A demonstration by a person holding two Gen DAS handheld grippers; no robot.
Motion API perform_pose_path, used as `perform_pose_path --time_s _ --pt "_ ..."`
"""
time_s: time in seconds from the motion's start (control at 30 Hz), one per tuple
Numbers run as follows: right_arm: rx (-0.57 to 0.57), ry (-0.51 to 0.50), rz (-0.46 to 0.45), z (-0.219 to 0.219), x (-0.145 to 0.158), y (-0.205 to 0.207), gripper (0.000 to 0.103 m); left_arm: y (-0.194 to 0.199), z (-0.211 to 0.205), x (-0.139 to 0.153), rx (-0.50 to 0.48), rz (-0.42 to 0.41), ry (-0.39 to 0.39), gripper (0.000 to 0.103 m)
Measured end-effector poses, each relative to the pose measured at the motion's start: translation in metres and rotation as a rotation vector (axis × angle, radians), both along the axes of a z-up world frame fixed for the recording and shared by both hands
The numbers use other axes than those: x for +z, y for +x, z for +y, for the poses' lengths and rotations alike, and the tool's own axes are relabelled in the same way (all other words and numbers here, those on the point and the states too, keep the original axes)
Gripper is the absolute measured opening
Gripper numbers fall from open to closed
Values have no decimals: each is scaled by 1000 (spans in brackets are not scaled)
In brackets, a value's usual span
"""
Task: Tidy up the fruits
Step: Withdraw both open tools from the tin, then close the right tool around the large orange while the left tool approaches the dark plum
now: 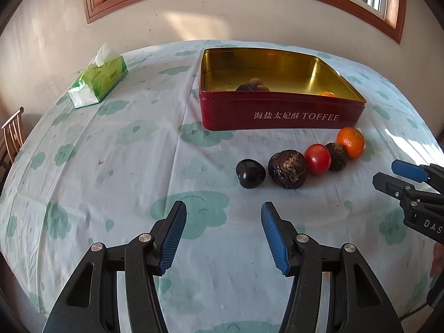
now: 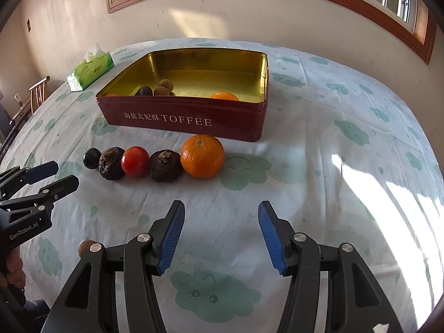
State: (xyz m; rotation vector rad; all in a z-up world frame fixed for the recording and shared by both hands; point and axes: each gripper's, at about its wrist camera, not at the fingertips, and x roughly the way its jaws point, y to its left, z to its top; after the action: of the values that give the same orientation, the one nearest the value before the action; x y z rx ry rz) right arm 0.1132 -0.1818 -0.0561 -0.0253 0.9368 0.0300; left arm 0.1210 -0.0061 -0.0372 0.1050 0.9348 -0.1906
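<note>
Fruits [image 2: 155, 162] are sitting in a row mid-frame, below the red tin [image 2: 183, 116]. Left gripper [image 1: 223, 236] and right gripper [image 2: 221, 234] are hovering low, jaws spread, gripping nothing.

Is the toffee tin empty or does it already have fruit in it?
Partly filled. The toffee tin is open-topped, and an orange, a dark fruit and small brown fruits lie inside; most of its gold floor is bare.

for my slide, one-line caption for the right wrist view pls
Open right tongs face five fruits in a row before the toffee tin.
</note>
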Motion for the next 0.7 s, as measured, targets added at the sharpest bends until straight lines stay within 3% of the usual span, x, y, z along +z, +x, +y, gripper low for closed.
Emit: perform_pose_path --time_s 0.7 --pt "10 -7 17 9 -15 21 55 12 -9 -14 -21 18 -19 57"
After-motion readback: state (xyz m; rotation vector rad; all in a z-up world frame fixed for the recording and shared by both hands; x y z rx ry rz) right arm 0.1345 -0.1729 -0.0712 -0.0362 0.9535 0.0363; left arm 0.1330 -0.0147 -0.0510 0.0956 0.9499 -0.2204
